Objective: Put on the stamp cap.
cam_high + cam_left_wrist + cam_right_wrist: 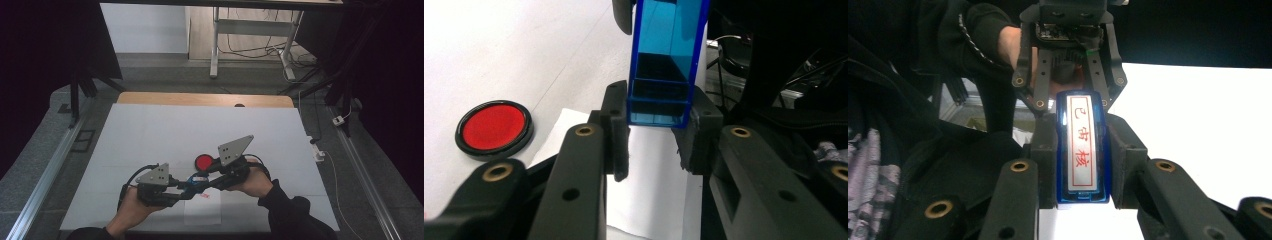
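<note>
While both tongs clamp it, the blue stamp (1083, 147) bridges them above the paper (202, 212).

High view overhead, far; claw views close, facing; share blue stamp (664, 65).

Both handheld tools are matte black. The left gripper (176, 192) carries a grey three-cornered plate dotted with small dark screw holes, and a black cable loops from its rear. The right gripper (204, 176) bears a like grey plate, tipped higher, with its own black cable curling behind. Up close, each jaw is a chunky black plastic link pinned with brass-coloured rivets, ending in a squarish black pad. The person wears dark, near-black long sleeves (295, 212); the sleeve in the right gripper view shows a stitched seam.
</note>
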